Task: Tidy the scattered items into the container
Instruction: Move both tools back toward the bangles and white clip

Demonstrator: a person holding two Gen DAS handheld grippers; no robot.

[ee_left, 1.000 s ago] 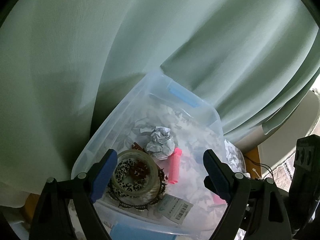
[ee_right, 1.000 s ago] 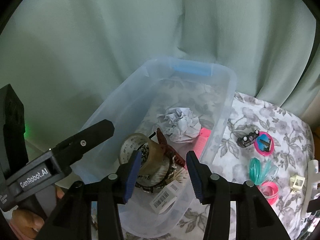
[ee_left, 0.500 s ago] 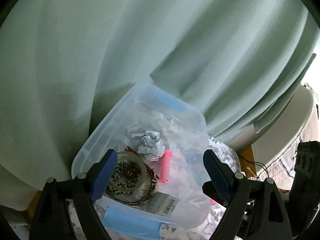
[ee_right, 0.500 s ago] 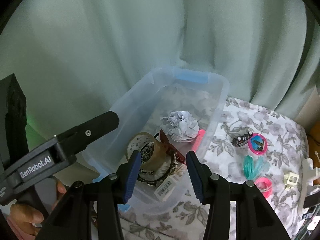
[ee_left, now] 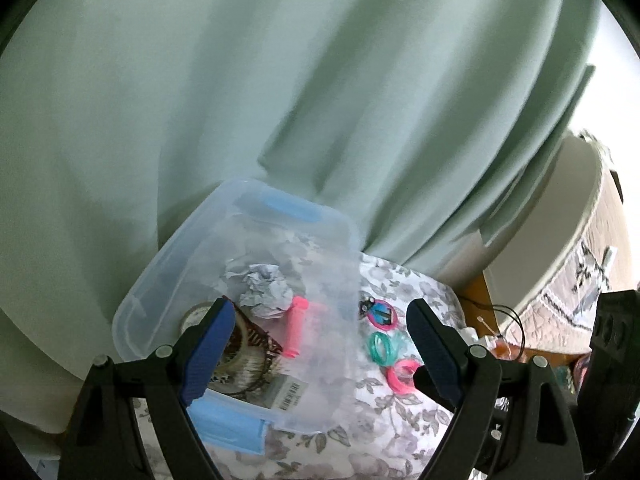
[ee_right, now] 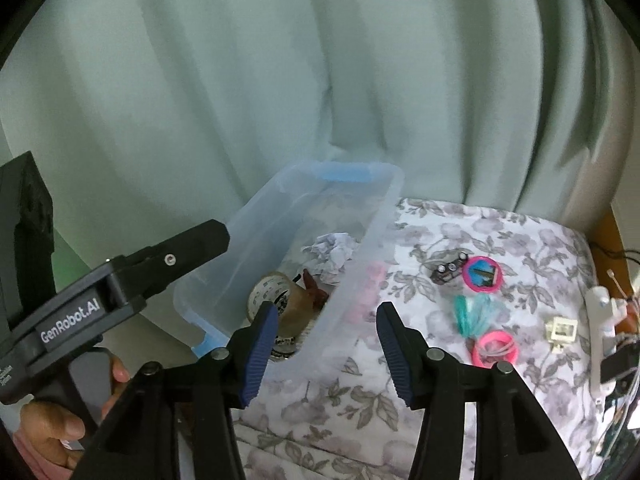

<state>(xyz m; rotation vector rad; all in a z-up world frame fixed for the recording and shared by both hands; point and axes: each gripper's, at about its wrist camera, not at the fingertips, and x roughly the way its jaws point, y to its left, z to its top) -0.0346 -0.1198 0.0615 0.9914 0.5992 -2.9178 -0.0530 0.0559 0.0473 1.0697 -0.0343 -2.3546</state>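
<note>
**Part of the items is in the container, part lies on the cloth to its right.**

In the right wrist view, from left to right: your left gripper (ee_right: 224, 236) enters from the left edge, and its own camera shows its jaws wide apart with nothing between them. The clear container (ee_right: 388, 196) stands left of centre and holds a tape roll (ee_right: 270, 294), a crumpled paper ball (ee_right: 334, 254) and a pink tube (ee_left: 297, 332). Your right gripper (ee_right: 324, 350), at the bottom centre, is also spread and empty, above the container's right wall. Right of the container, on the flowered cloth (ee_right: 460, 224), there are a small dark piece (ee_right: 448, 270), a pink round badge (ee_right: 483, 274), teal rings (ee_right: 474, 312), a pink ring (ee_right: 495, 348) and a small white part (ee_right: 562, 330). I judge the task about half done: these five are left outside.
</note>
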